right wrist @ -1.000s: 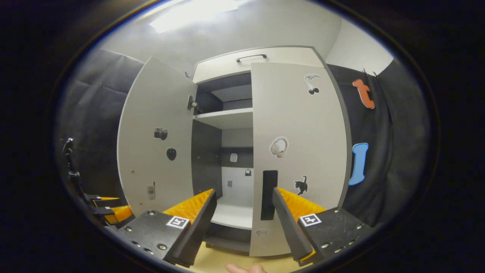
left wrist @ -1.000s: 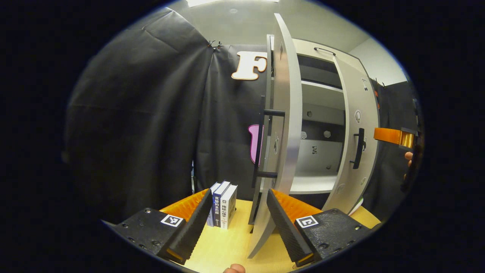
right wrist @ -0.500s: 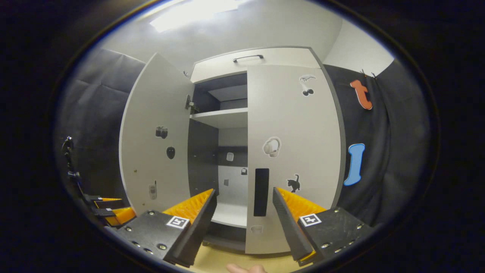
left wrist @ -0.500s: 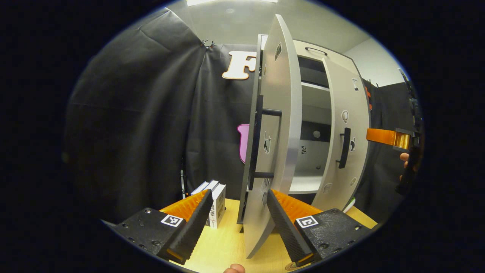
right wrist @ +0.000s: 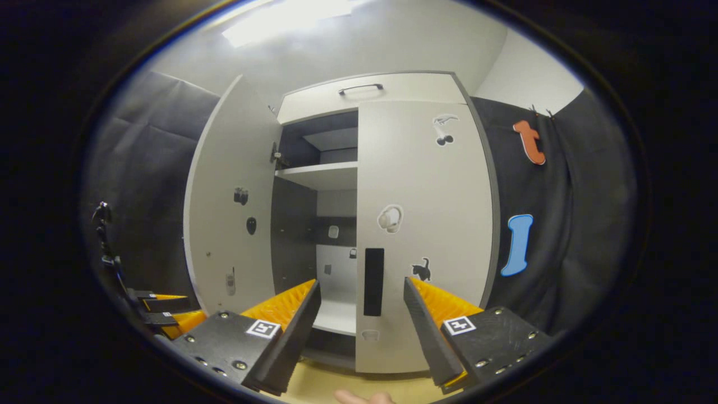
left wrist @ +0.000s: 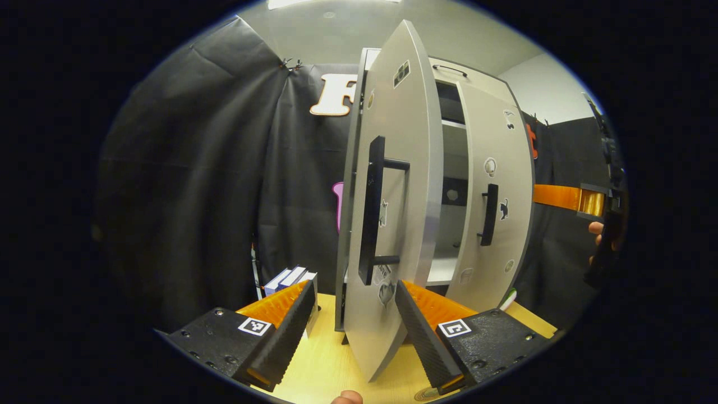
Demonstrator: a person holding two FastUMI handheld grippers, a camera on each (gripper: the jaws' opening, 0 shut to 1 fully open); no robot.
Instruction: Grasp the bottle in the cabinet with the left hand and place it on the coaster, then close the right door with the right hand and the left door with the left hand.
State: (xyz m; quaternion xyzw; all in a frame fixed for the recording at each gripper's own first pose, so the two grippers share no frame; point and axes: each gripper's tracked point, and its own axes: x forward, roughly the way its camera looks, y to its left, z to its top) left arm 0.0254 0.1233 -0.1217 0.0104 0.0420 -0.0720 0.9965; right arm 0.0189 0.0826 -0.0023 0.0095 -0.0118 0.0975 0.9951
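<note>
Left gripper (left wrist: 353,322): jaws spread wide and holding nothing; the free edge of the left door stands between the two fingers, and whether either finger touches it cannot be told.
Right gripper (right wrist: 362,331): jaws spread wide and empty, pointed at the front of the cabinet, apart from the right door.
Left door (left wrist: 392,185): swung partway in, seen nearly edge-on in the left gripper view; in the right gripper view its inner face (right wrist: 230,207) stands at an angle to the cabinet, leaving an open gap.
Left door handle (left wrist: 371,216): a dark upright bar on the door's outer face, above the left gripper's fingers.
Right door (right wrist: 423,224): lies flat against the cabinet front in the right gripper view, with small stickers on it.
Right door handle (right wrist: 373,281): a dark upright bar near the door's inner edge, between and above the right gripper's fingers.
Cabinet (right wrist: 331,174): a shelf and a pale floor show through the gap.
Bottle: I cannot find it in either view.
Coaster: a round brown edge at the bottom of the left gripper view may be it; too little shows to tell.
Books (left wrist: 289,278): upright on the desk (left wrist: 325,365), left of the cabinet, partly behind the left gripper's finger.
</note>
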